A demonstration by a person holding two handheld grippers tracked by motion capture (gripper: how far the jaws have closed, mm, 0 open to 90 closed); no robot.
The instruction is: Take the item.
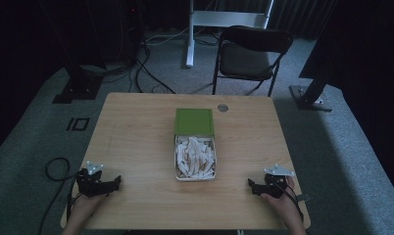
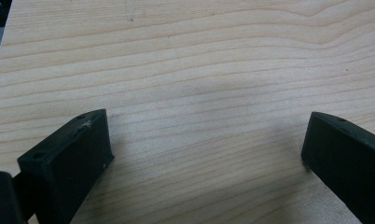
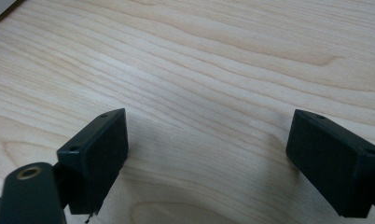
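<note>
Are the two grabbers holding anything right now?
No. The left gripper and right gripper both stand open over the bare table, apart from the box.

So there's a black folding chair [image 1: 253,51] sitting past the far edge of my table, seat facing this way, and just left of it a white metal stand [image 1: 219,19] is poking down out of the dark. Black cables [image 1: 146,73] are snaking all over the grey carpet [image 1: 352,142] back there, and one cable is looping on the floor by the near left corner. Dark stand feet are resting on the carpet, one far left [image 1: 77,90], one far right [image 1: 310,98]. A little round grey grommet [image 1: 222,107] is sitting in the wood near the far edge.
</note>
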